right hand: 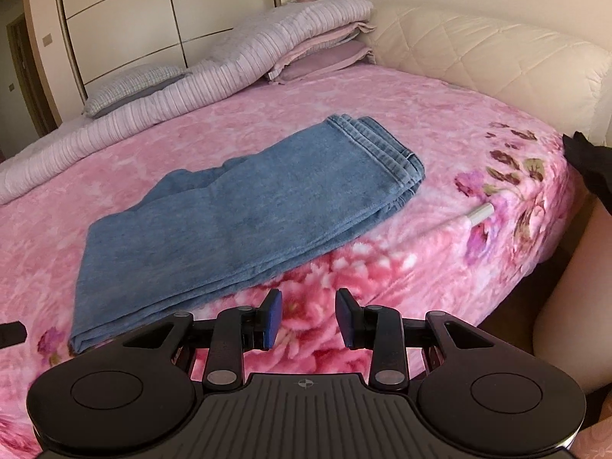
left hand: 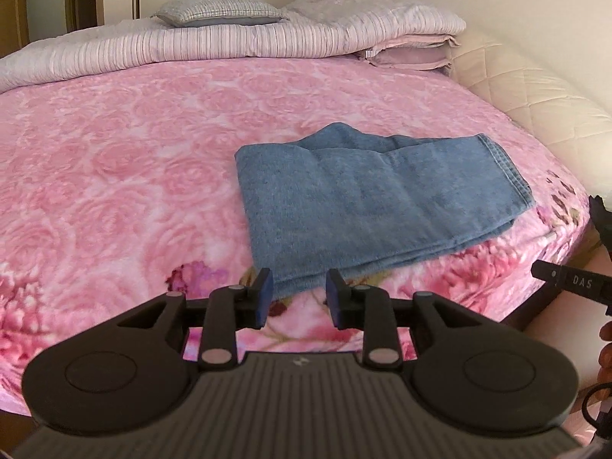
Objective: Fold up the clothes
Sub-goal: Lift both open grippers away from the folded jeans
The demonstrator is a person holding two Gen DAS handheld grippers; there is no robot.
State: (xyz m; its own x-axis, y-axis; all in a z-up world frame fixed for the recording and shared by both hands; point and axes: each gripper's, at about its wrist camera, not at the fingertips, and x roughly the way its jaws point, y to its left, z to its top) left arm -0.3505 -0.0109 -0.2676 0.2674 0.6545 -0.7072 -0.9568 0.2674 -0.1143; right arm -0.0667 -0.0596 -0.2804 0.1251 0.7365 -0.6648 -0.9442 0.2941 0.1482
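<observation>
Now the jeans (left hand: 376,199) are lying folded, centre right of frame, on the bed (left hand: 114,160). Left gripper (left hand: 299,298) and right gripper (right hand: 309,317) are hovering apart, empty, suggesting this fold is done.

**Count on the bed**

One folded pair of jeans (right hand: 244,206) on one bed (right hand: 420,275). Two claws: left (left hand: 298,294), right (right hand: 309,317), each with two blue pads. One grey checked pillow (left hand: 220,13). One striped quilt (left hand: 153,48), rolled along the far edge. Two pink pillows (right hand: 321,59) stacked beneath a folded cover. One small white tube (right hand: 480,214).
</observation>
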